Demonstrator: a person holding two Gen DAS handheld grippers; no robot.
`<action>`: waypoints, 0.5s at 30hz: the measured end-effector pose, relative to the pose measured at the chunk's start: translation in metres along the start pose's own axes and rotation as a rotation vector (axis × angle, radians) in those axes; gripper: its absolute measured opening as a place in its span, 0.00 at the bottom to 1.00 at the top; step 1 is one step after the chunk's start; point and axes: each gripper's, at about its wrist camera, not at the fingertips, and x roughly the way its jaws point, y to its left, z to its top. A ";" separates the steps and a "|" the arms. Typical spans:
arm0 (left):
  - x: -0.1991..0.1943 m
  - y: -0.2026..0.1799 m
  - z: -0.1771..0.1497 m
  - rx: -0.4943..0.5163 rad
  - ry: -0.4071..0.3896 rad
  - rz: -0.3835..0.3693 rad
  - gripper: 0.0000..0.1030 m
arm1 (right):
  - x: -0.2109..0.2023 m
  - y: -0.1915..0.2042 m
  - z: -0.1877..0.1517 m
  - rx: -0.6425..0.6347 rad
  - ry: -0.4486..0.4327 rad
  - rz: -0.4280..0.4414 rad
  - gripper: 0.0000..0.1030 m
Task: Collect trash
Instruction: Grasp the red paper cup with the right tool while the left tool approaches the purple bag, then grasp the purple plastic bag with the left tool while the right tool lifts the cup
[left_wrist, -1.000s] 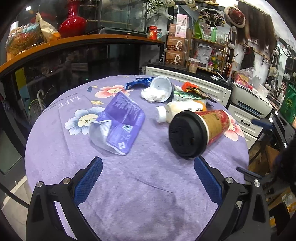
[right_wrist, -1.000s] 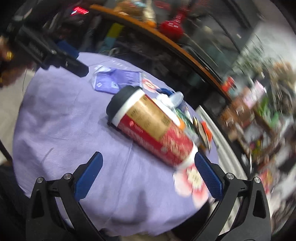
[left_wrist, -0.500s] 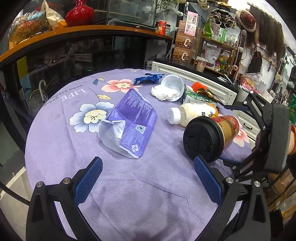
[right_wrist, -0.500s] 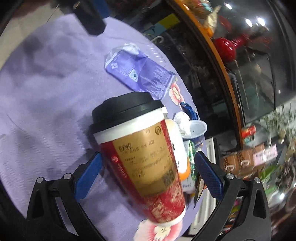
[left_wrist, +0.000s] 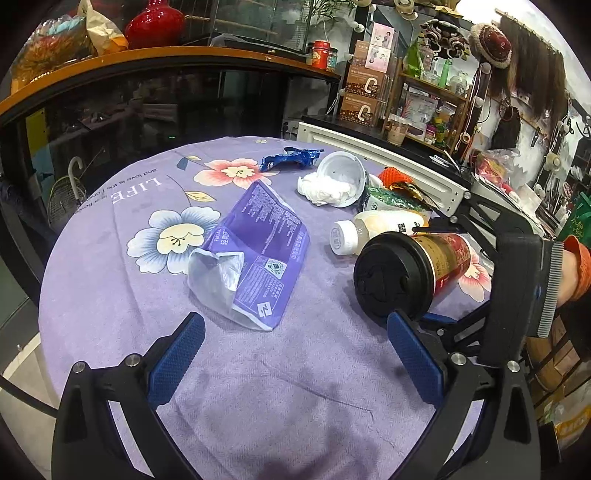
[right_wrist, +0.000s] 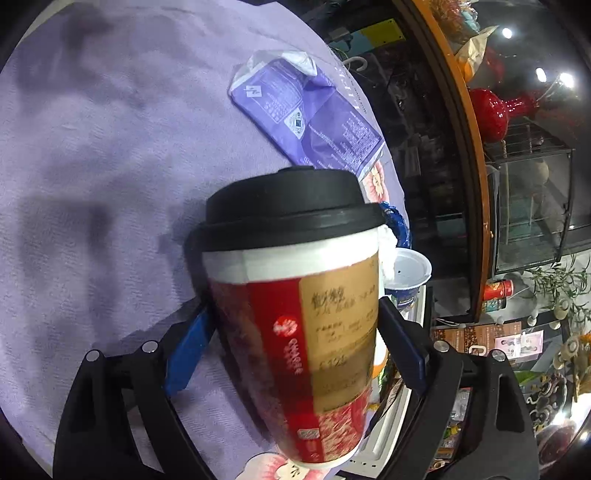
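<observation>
Your right gripper (right_wrist: 291, 332) straddles the paper cup (right_wrist: 295, 314) lying on its side on the tablecloth (right_wrist: 92, 166), a blue pad against each flank of the sleeve; whether it's truly clamped, I can't tell. Judgement: thin paper wall, light if empty, crushes easily, so squeeze mid-body, not the black lid (right_wrist: 291, 206), which could pop off. Contents unknown; the cup's base is blurred. Your left gripper (left_wrist: 295, 354) hangs wide open and empty, with the purple pouch (left_wrist: 255, 251) just ahead. The cup hides most of the trash behind it.
</observation>
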 end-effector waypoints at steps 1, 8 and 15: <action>0.000 0.000 0.000 0.000 -0.001 0.000 0.95 | 0.003 -0.003 0.001 0.010 0.003 0.010 0.83; 0.000 0.004 0.005 0.015 0.002 0.020 0.95 | 0.011 -0.011 0.006 0.052 0.014 0.020 0.78; 0.027 0.022 0.022 0.073 0.070 0.107 0.95 | -0.023 -0.022 0.001 0.206 -0.080 0.010 0.77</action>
